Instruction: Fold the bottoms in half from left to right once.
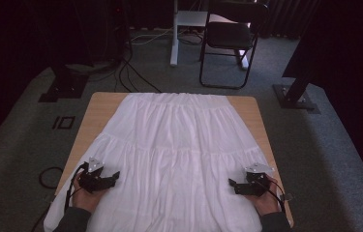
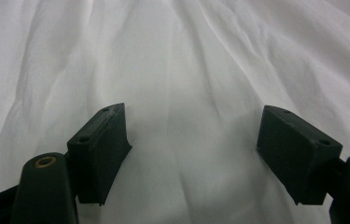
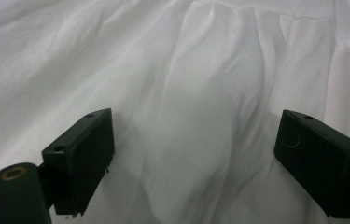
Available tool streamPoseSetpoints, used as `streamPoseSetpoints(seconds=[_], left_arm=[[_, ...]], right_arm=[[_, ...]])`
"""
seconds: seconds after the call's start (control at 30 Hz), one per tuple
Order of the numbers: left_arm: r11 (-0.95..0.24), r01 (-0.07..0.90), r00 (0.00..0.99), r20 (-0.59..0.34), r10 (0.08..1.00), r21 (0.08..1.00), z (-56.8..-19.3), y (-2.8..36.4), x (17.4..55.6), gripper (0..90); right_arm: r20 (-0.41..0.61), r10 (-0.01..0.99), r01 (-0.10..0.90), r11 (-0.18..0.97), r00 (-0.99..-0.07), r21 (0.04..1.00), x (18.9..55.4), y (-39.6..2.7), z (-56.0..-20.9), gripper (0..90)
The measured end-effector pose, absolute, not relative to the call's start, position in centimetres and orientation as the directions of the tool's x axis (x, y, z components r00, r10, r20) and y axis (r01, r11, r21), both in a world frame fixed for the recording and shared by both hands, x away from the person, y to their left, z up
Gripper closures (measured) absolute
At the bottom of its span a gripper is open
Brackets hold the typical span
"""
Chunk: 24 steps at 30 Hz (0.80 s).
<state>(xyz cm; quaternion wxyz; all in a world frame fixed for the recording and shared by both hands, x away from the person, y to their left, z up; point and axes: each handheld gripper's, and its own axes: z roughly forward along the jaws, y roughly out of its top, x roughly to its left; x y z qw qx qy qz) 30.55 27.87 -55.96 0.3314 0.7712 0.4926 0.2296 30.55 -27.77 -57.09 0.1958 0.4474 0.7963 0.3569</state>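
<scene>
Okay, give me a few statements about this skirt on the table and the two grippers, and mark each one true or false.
1. A white skirt lies spread flat on the table. True.
2. The left gripper is clamped on a fold of cloth. False: its jaws stand open, nothing pinched.
3. The right gripper is open over the skirt. True.
4. The chair stands on the table. False: it stands on the floor beyond it.
5. The skirt is folded in half. False: it is unfolded.
</scene>
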Motion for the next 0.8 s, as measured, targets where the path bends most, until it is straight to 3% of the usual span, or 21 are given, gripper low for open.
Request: streamPoseSetpoints(seconds=[0.3, 0.43, 0.6, 0.8], left_arm=[[-0.252, 0.622, 0.385, -0.010, 0.923, 0.741, -54.9, 28.5, 29.8, 31.0], [-0.257, 0.618, 0.329, 0.052, 0.943, 0.743, -53.1, 30.0, 29.0, 21.6], [-0.141, 0.644, 0.219, -0.004, 0.976, 0.752, -52.2, 34.2, 28.7, 12.7], [-0.077, 0.713, 0.175, -0.071, 0.982, 0.697, -54.6, 36.8, 29.7, 3.0]], right_arm=[[0.007, 0.854, 0.572, 0.342, -0.519, 0.746, 30.5, -27.8, -57.1, 12.8], [0.007, 0.855, 0.572, 0.341, -0.519, 0.746, 30.5, -27.8, -57.1, 12.8], [0.007, 0.854, 0.572, 0.342, -0.519, 0.746, 30.5, -27.8, -57.1, 12.8], [0.007, 0.855, 0.572, 0.342, -0.519, 0.746, 30.5, -27.8, -57.1, 12.8]])
